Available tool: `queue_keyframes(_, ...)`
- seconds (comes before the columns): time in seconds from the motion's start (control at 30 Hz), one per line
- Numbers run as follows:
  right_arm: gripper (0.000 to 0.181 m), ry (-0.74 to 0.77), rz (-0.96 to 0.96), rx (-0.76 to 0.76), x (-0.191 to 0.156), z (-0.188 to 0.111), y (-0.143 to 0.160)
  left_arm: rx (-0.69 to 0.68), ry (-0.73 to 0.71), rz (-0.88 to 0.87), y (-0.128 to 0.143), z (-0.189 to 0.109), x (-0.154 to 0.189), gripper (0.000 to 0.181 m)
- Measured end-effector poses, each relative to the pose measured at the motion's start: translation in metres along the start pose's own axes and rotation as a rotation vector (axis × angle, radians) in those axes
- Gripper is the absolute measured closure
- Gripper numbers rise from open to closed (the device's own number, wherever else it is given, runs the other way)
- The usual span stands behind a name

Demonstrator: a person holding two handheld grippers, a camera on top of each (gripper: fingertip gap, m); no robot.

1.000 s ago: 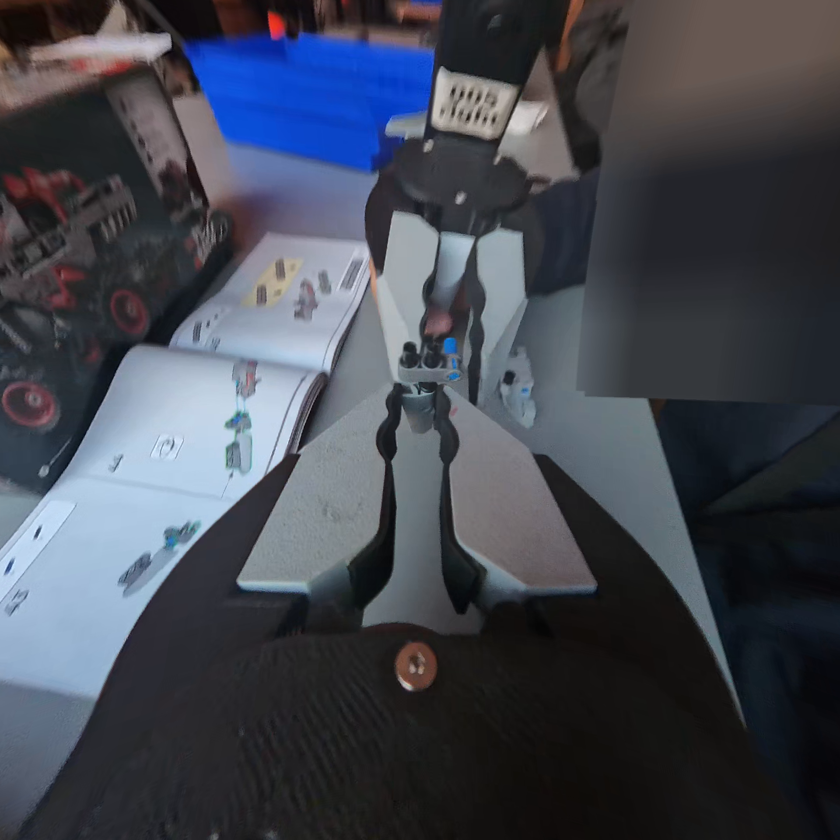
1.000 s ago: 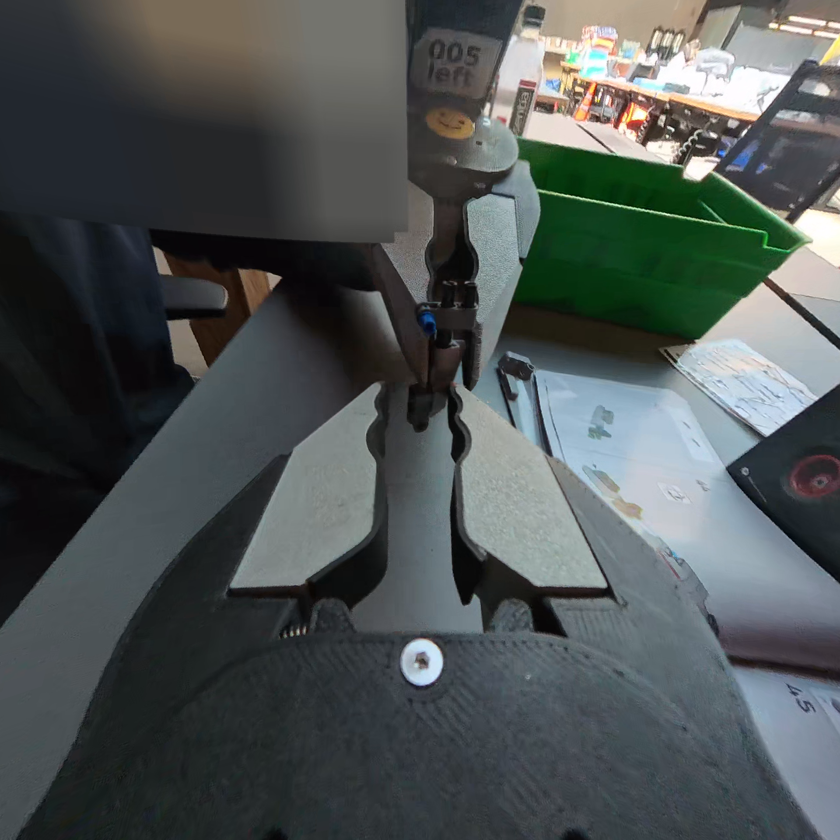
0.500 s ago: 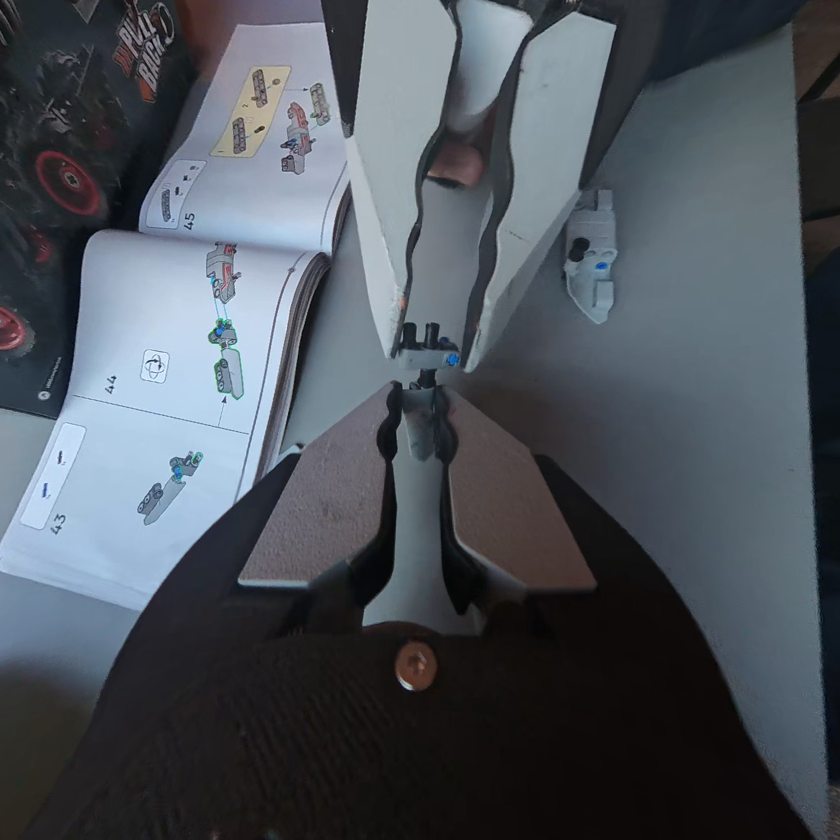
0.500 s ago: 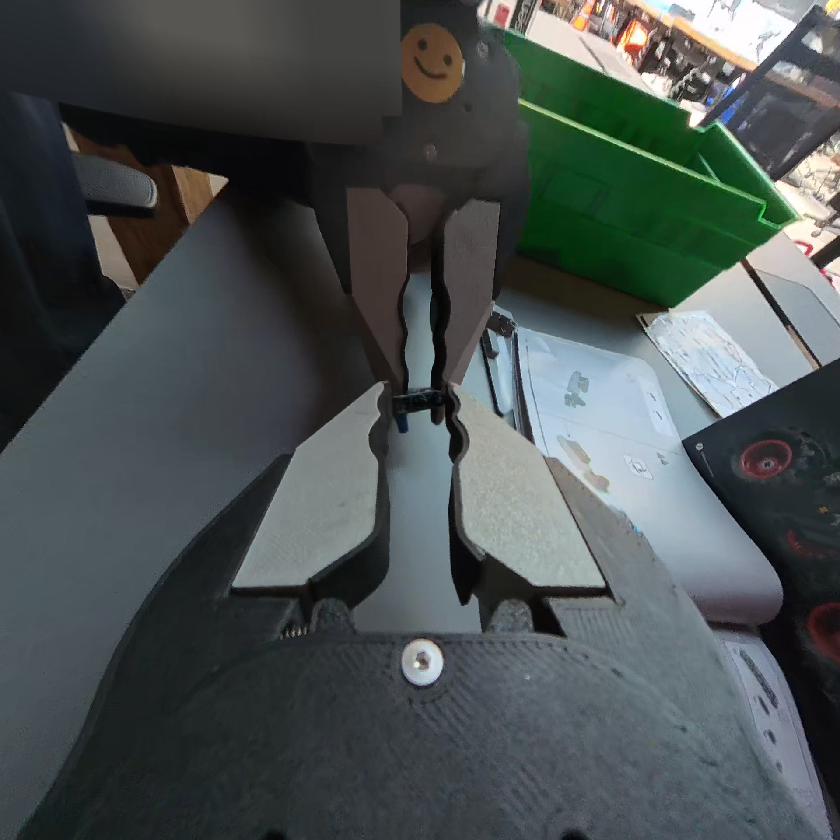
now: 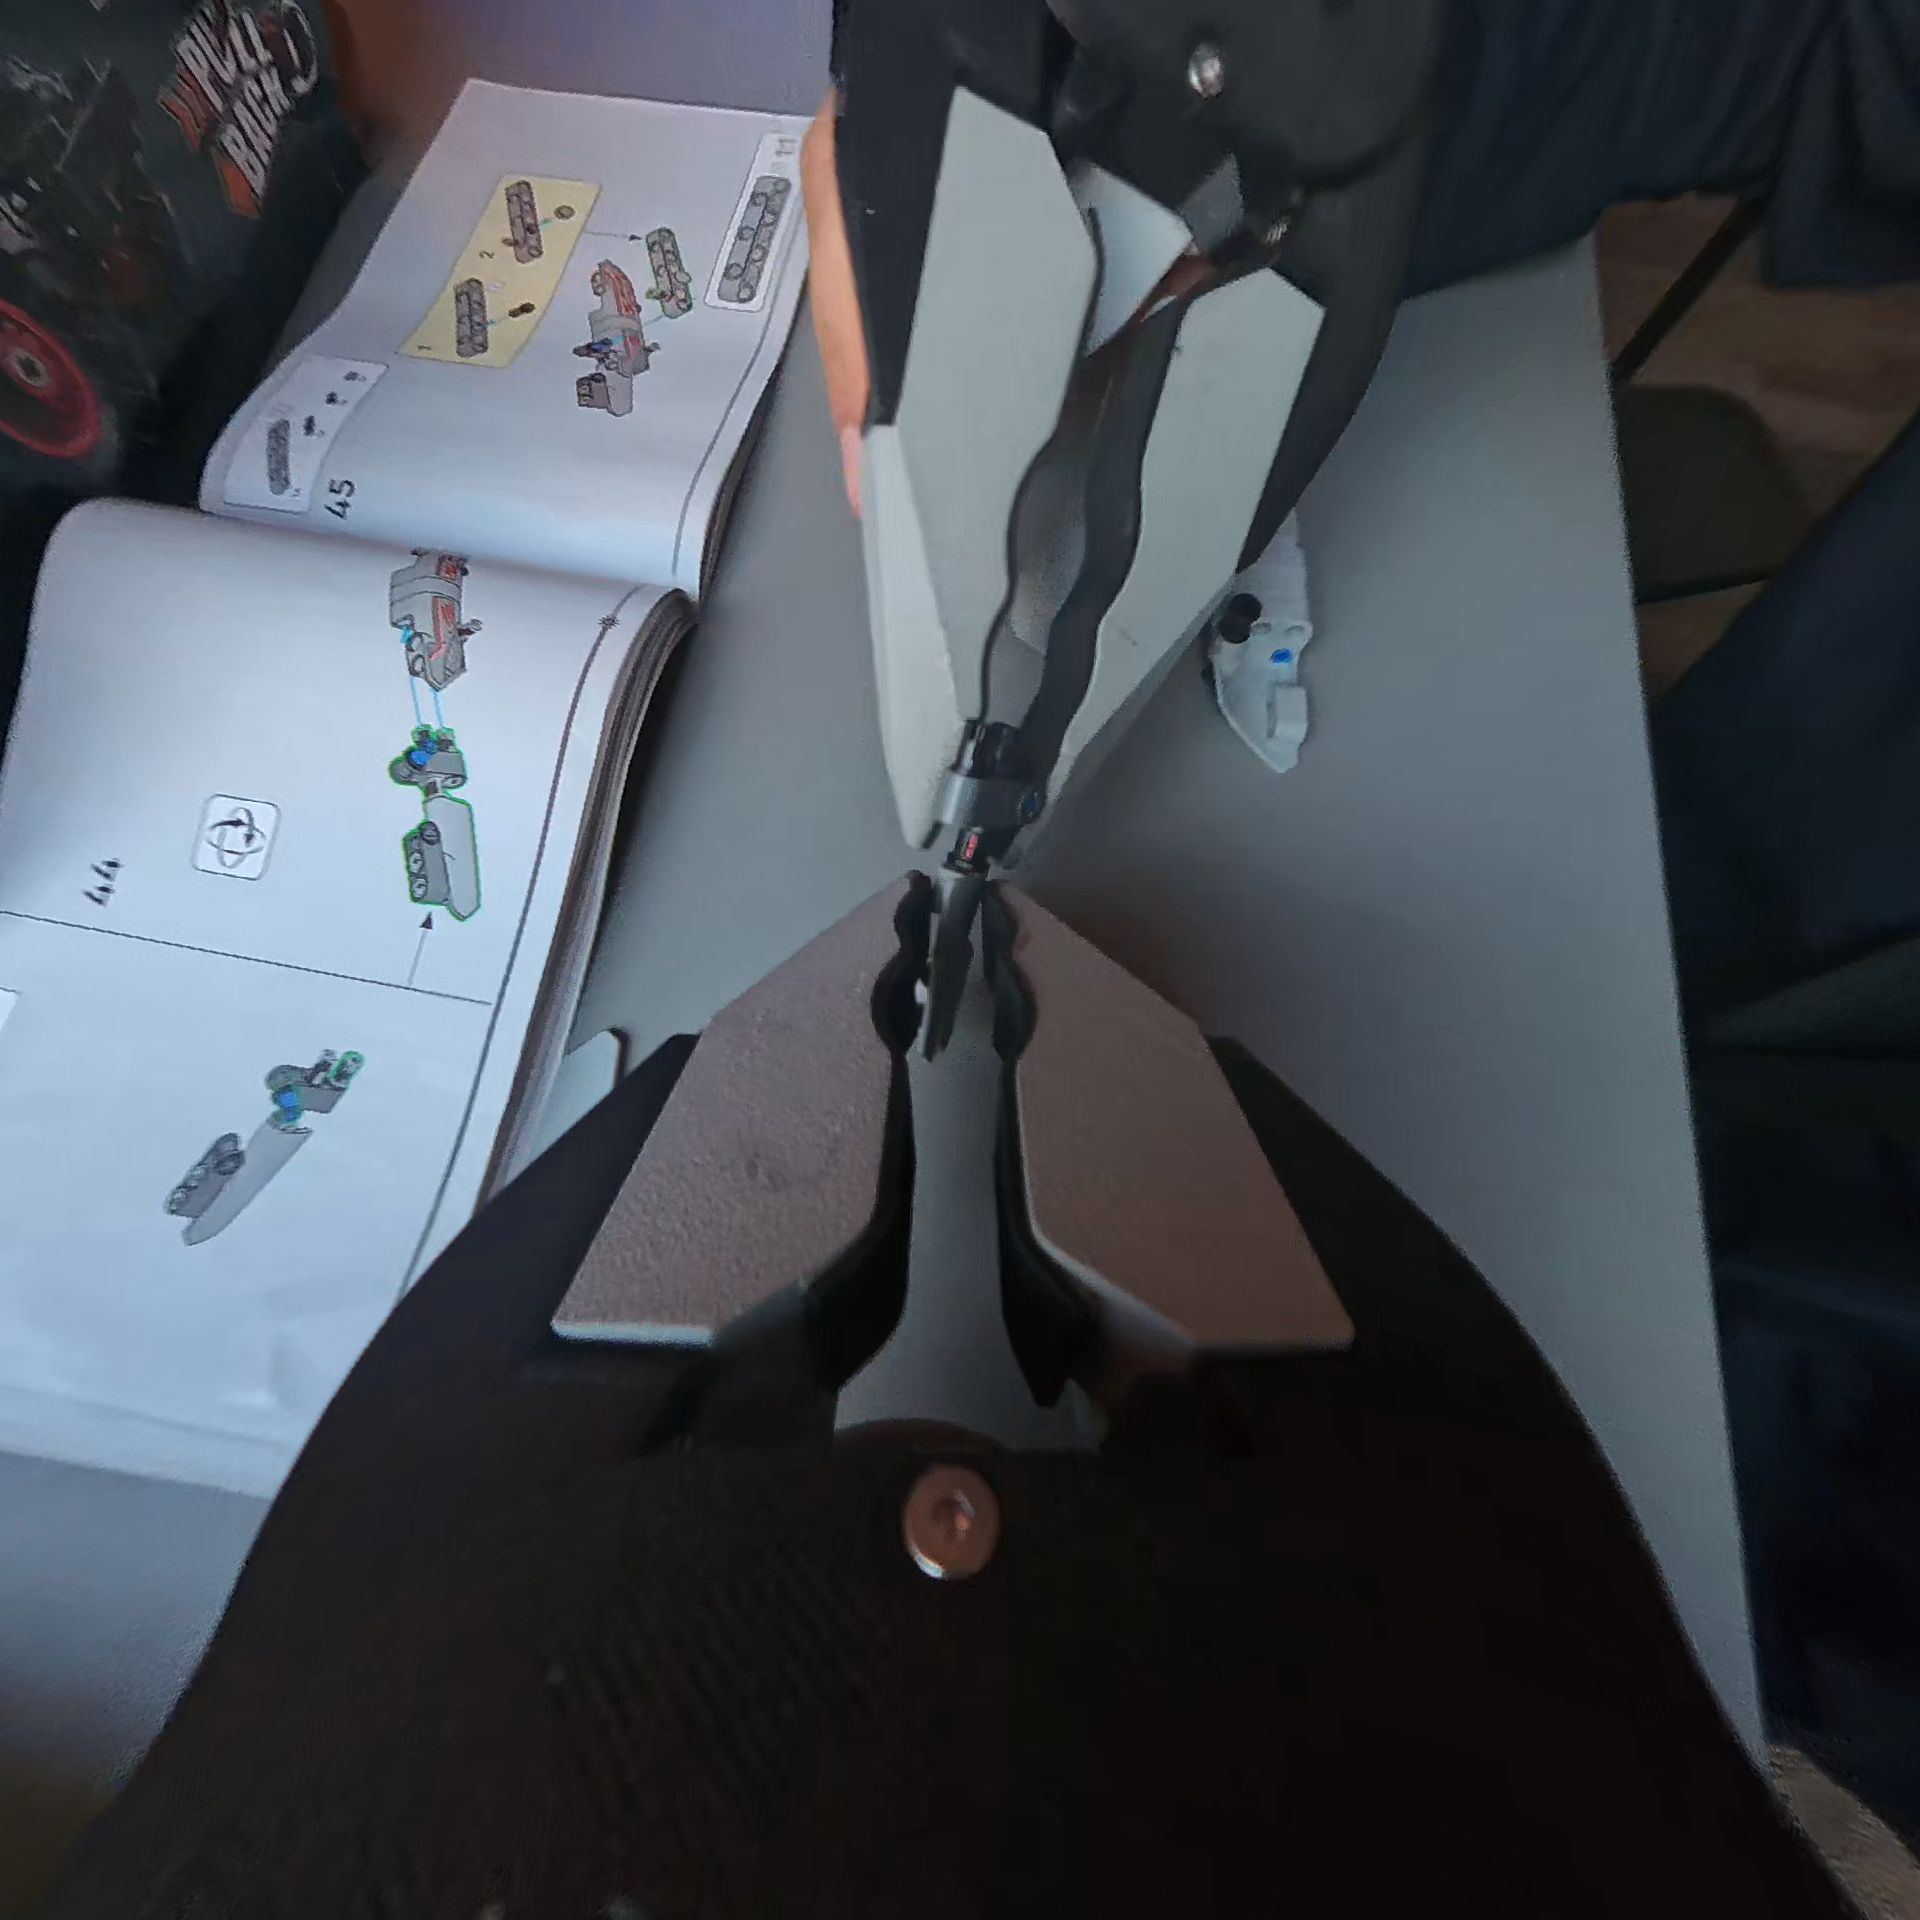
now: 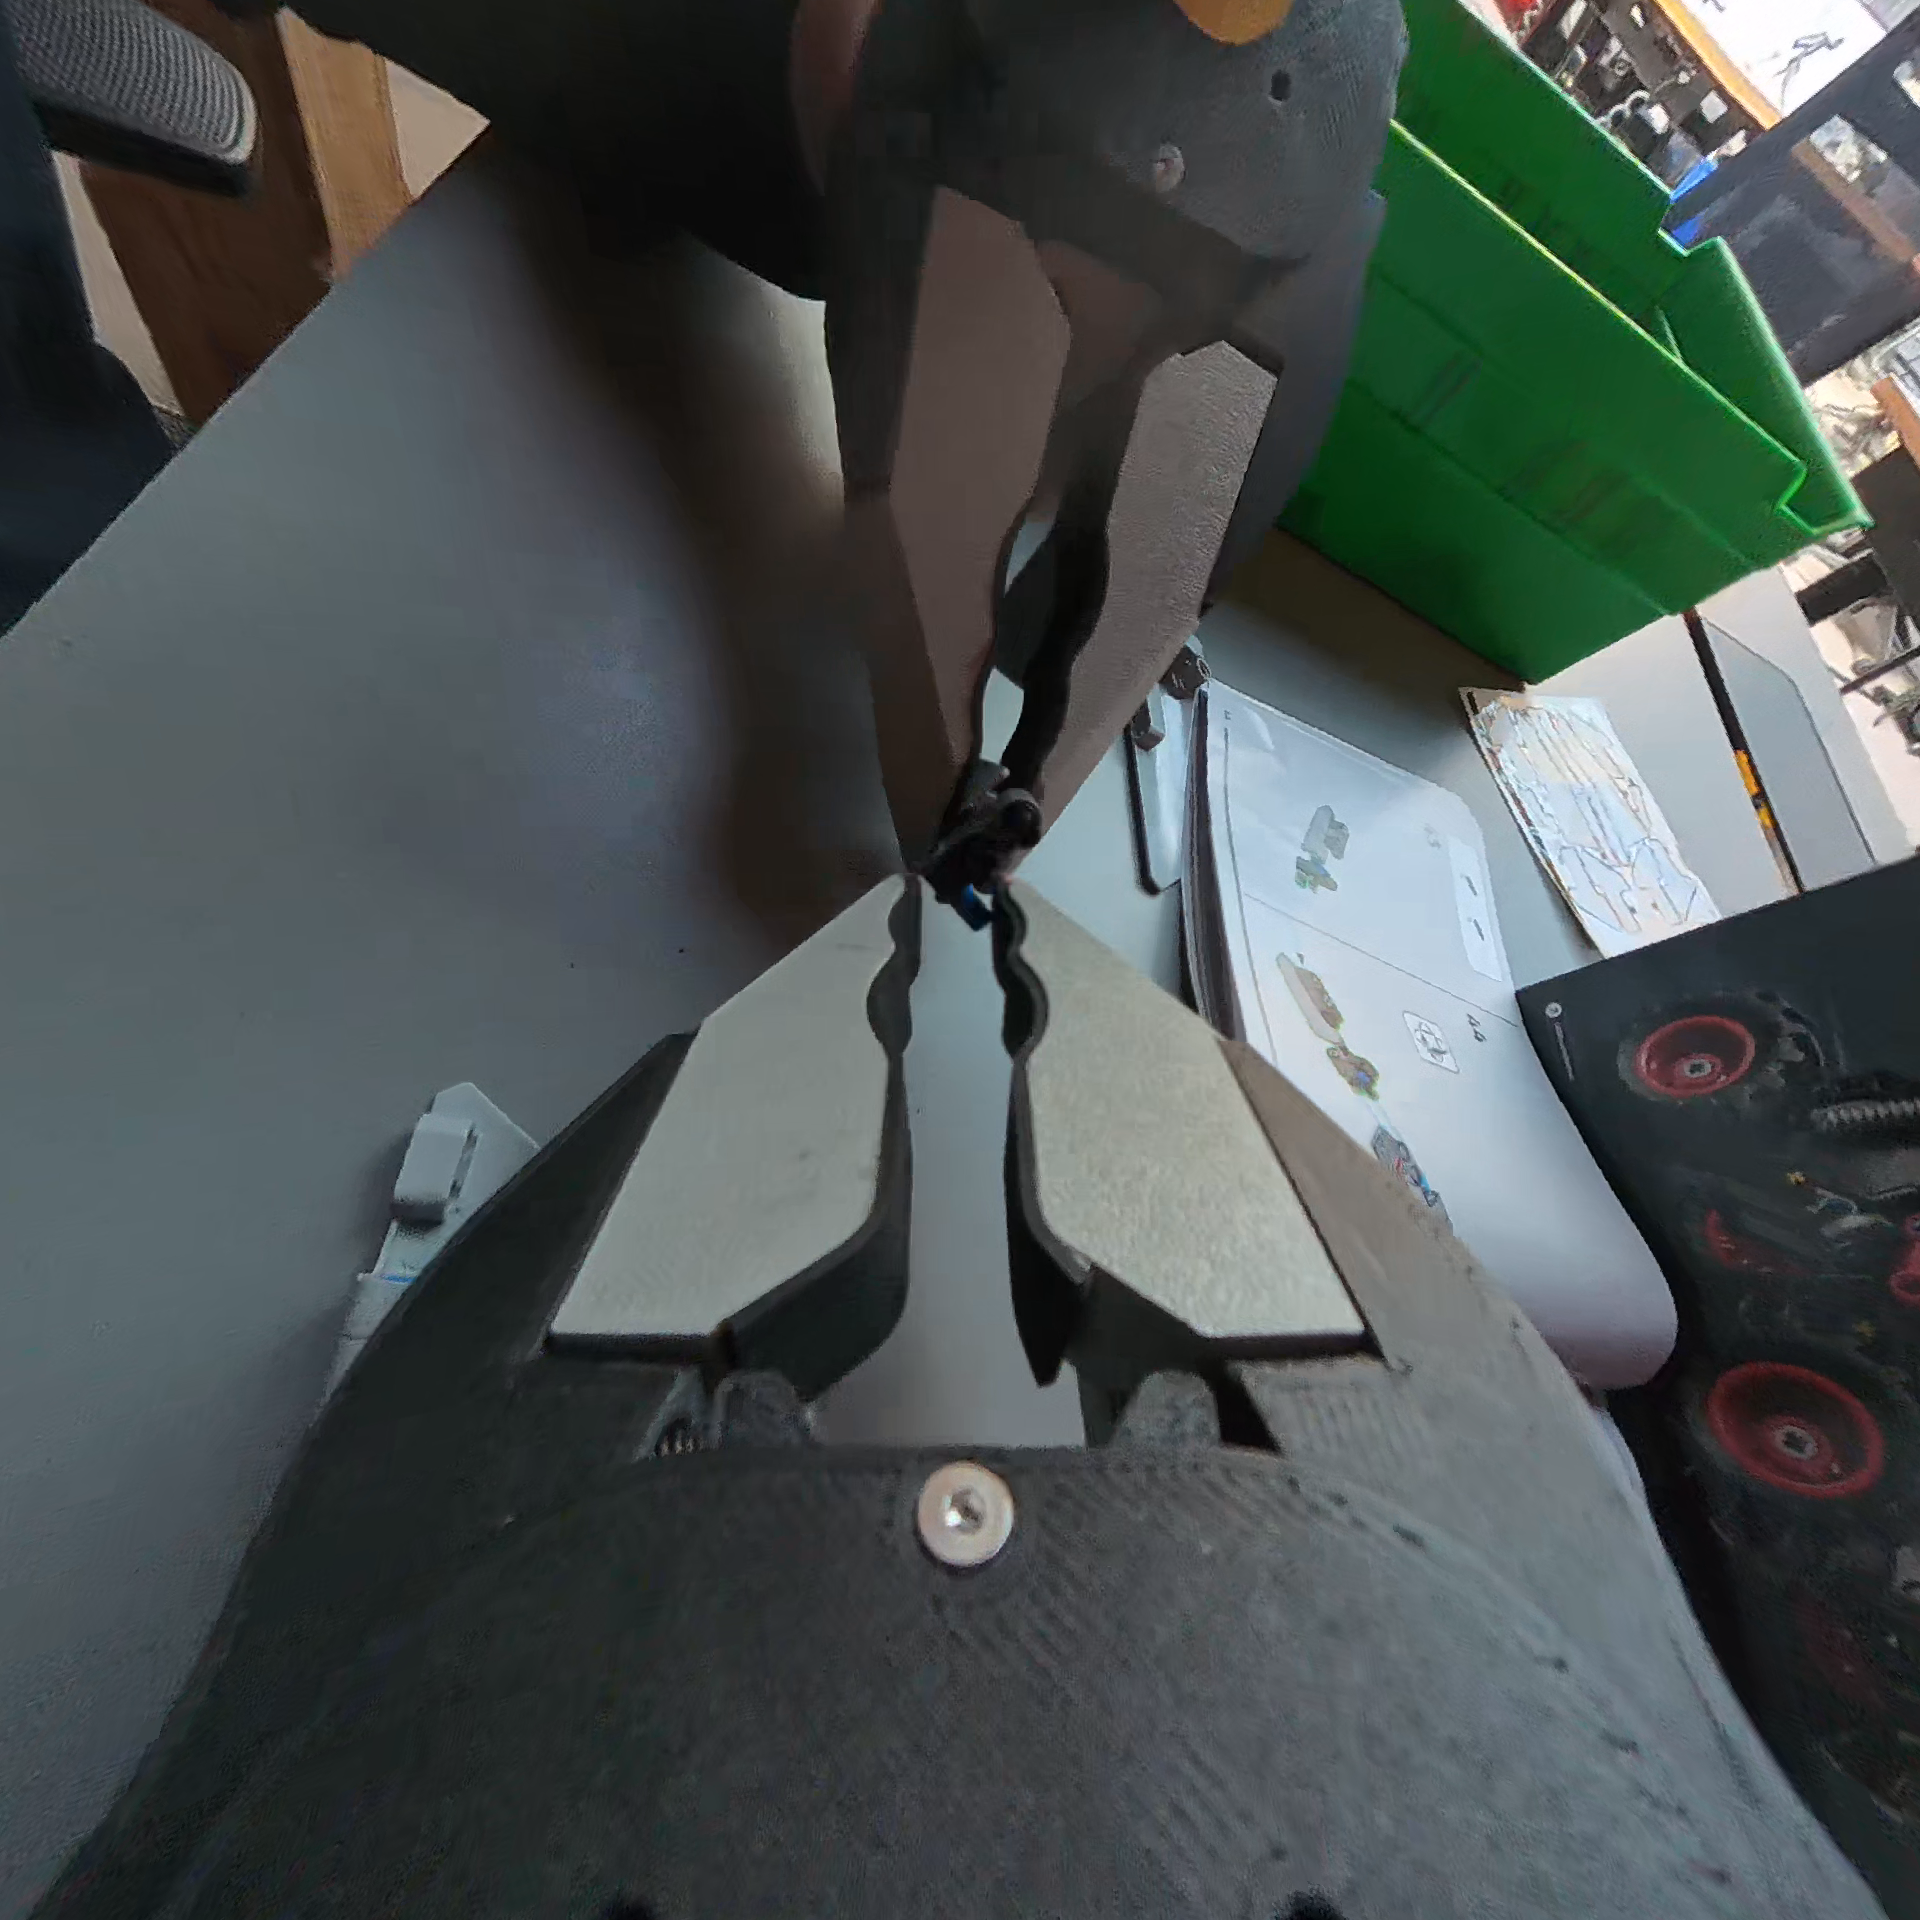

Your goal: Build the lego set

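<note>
My left gripper is shut on a thin grey lego panel, seen edge-on between its tips. My right gripper comes in from above, shut on a small grey connector with black pins and a blue pin. The two pieces meet tip to tip above the grey table. In the right wrist view my right gripper holds the connector, blue pin showing. The left gripper meets it from above. The joint itself is too small to see.
An open instruction booklet lies left of the grippers; it also shows in the right wrist view. Beside it is the black set box. A grey lego sub-assembly lies on the table. A green bin and a sticker sheet are behind.
Both grippers have tipped down toward the table and rolled relative to each other. The connector and the panel have come closer, from a small gap to touching.
</note>
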State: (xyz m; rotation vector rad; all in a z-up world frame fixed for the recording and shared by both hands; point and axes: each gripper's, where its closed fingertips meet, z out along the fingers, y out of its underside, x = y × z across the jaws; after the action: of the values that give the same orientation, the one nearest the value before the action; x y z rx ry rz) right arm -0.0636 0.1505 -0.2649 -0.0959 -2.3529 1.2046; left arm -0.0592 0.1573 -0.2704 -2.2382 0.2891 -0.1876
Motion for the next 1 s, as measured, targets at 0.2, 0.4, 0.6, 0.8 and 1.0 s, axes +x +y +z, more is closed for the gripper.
queue_keyframes(0.2, 0.174, -0.018, 0.028, -0.025, -0.001, -0.001, 0.006, -0.007, 0.062, -0.096, 0.006, 0.001, 0.0, 0.176)
queue_keyframes(0.4, 0.159, -0.056, 0.122, 0.035, 0.0, -0.006, -0.003, 0.006, 0.1, -0.143, 0.005, 0.002, 0.001, 0.176)
queue_keyframes(0.6, 0.176, -0.073, 0.227, 0.045, 0.003, -0.005, -0.005, -0.008, 0.119, -0.15, 0.007, 0.004, 0.004, 0.175)
queue_keyframes(0.8, 0.176, -0.133, 0.465, 0.028, 0.011, -0.009, 0.005, 0.073, 0.109, -0.197, -0.002, -0.013, -0.01, 0.177)
queue_keyframes(1.0, 0.177, -0.264, 0.888, 0.186, 0.028, -0.023, 0.001, 0.075, 0.084, -0.192, -0.001, -0.023, -0.018, 0.169)
